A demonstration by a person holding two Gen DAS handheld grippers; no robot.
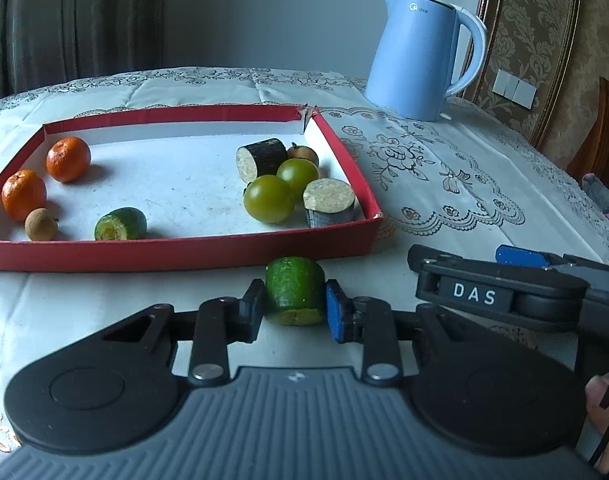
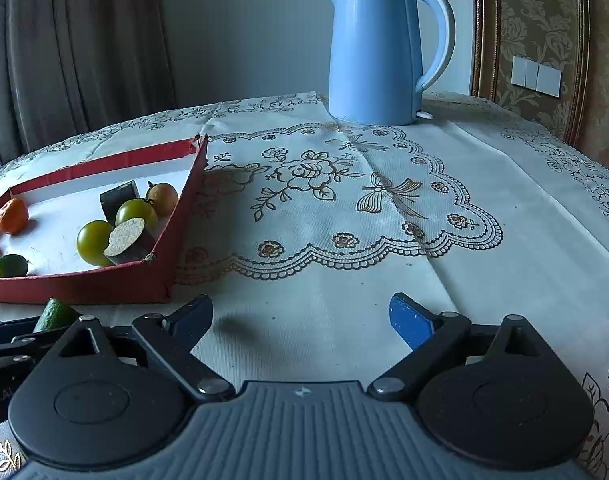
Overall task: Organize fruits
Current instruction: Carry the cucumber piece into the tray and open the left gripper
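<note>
Fruit nearest of all is a green cut piece (image 1: pixel 295 295), clamped between the pads of the left gripper (image 1: pixel 294 312) on the bench (image 2: pixel 344 320) just in front of the red tray (image 1: pixel 184 249). The right gripper (image 2: pixel 300 316) hangs spread wide over bare cloth, holding nothing. Farther off, the tray holds two oranges (image 1: pixel 68 159), green tomatoes (image 1: pixel 268 199) and cut pieces, with a blue kettle (image 1: pixel 418 56) beyond.

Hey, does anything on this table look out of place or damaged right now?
Yes. One green fruit piece sits outside the red tray, on the tablecloth by its near wall, between the fingers of the left tongs. The tray's far right corner is split open.
</note>
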